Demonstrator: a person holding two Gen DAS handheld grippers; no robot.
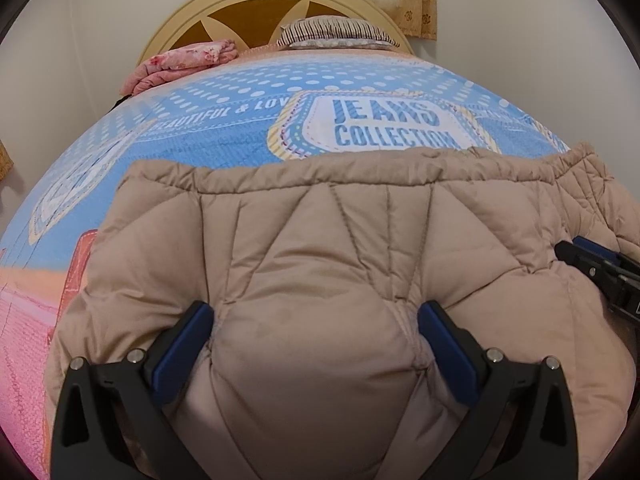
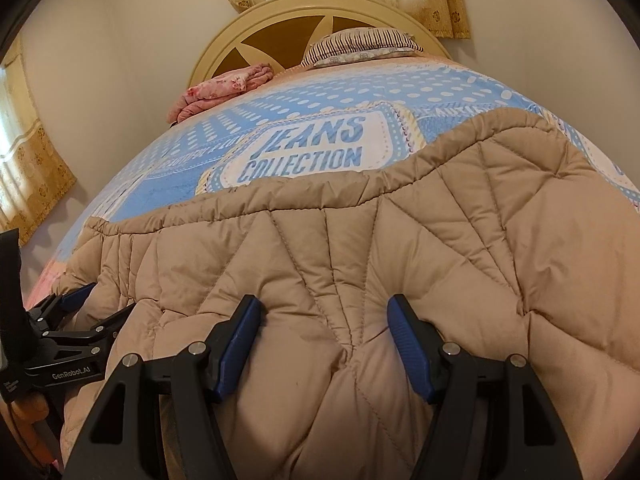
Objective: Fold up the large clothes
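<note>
A puffy beige quilted jacket point(image 1: 320, 240) lies spread on the bed, its stitched hem running across the far side. My left gripper point(image 1: 316, 312) has a thick bulge of the jacket wedged between its blue pads, which press into the fabric on both sides. In the right wrist view the jacket point(image 2: 460, 248) bunches into creases between my right gripper point(image 2: 323, 304), whose pads also squeeze a fold. The two grippers stand side by side at the near edge: the right gripper point(image 1: 592, 264) shows at the picture's right border, and the left gripper point(image 2: 72, 308) at the left border.
The bedspread point(image 1: 224, 120) is blue with white dots and a "JEANS COLLECTION" print. At the head stand a cream headboard point(image 1: 240, 12), a striped pillow point(image 1: 336, 32) and a folded pink blanket point(image 1: 180, 64). Yellow curtains point(image 2: 36, 152) hang to the left and behind.
</note>
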